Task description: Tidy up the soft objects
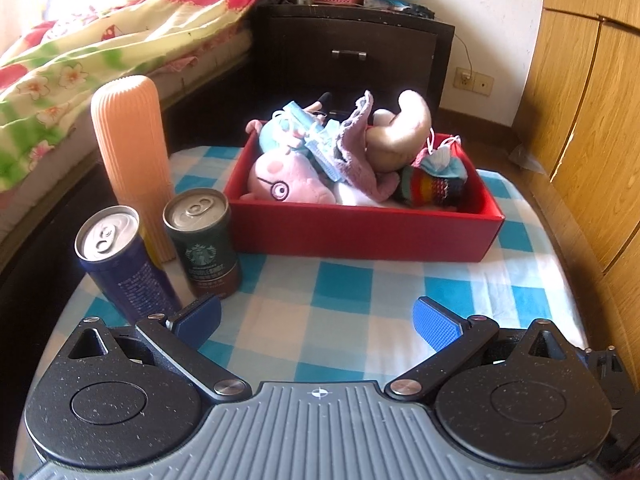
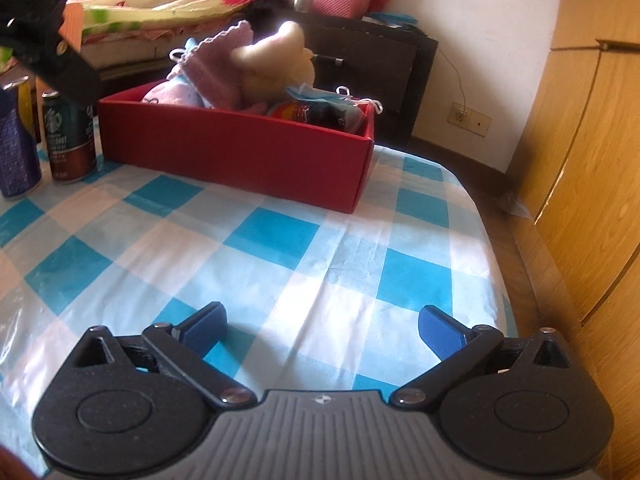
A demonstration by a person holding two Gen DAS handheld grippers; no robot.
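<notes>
Now both claws hover low over the surface [image 2: 280,248], which is covered with a blue and white checked cloth. The left claw [image 1: 316,320] has its blue pads wide apart and holds nothing. The right claw [image 2: 322,328] is also spread wide and empty.

The soft objects are all gathered in a red box [image 1: 360,232] standing at the far part of the surface. Inside it, a pink pig plush [image 1: 288,184] with glasses lies at the near left side. A light blue plush [image 1: 280,132] is behind it, and a purple knitted cloth [image 1: 356,148] goes across the middle. A cream plush [image 1: 404,128] rises above the far rim, and a small striped knitted piece [image 1: 432,188] lies at the right side.

To the left of the box stand three hard things close together: a tall ribbed orange bottle [image 1: 132,152], a blue can [image 1: 120,264] and a green Starbucks can [image 1: 204,240]. The Starbucks can is just beside the box's left corner. In the right wrist view, a dark part of the left device shows at the upper left, above the cans.
</notes>
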